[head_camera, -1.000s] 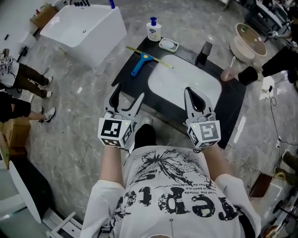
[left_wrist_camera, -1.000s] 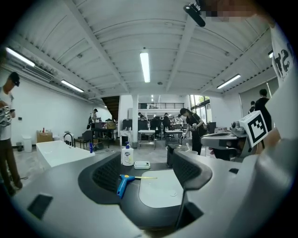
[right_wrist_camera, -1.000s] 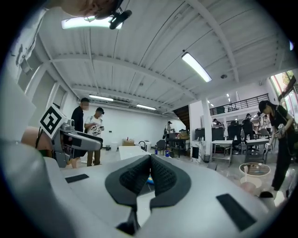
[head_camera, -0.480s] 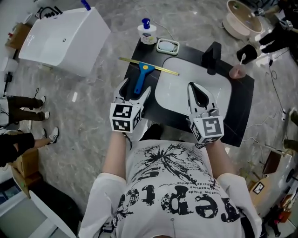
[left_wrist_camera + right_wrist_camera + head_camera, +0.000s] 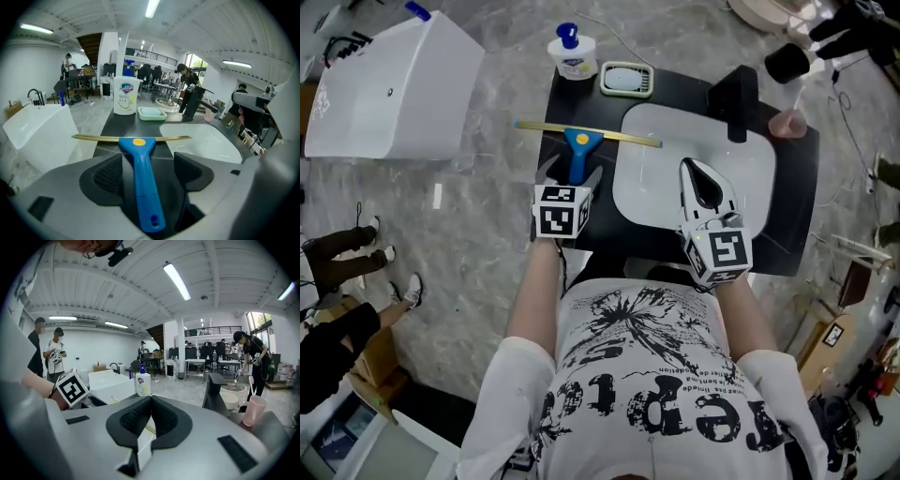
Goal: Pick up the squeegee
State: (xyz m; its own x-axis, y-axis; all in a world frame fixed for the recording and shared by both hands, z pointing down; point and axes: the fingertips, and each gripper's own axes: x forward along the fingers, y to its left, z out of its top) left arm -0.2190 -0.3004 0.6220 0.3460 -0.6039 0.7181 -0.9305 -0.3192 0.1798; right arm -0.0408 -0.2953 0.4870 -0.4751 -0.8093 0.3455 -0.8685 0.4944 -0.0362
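- Between the spread jaws of the left gripper [image 5: 571, 173] lies the squeegee [image 5: 143, 187] handle, not yet clamped (blade crosswise beyond the tips).
- A moment ago this gripper sat short of the handle; now it straddles it, so closing looks next.
- Right gripper [image 5: 150, 411], jaws together and empty, hangs over the sink [image 5: 656, 178] as before.
- Squeegee lies flat on the counter [image 5: 787, 225], left of the sink.

Big letters on the person's shirt [image 5: 642, 405] look like "repte". The far soap bottle [image 5: 126, 96] label is too blurry.
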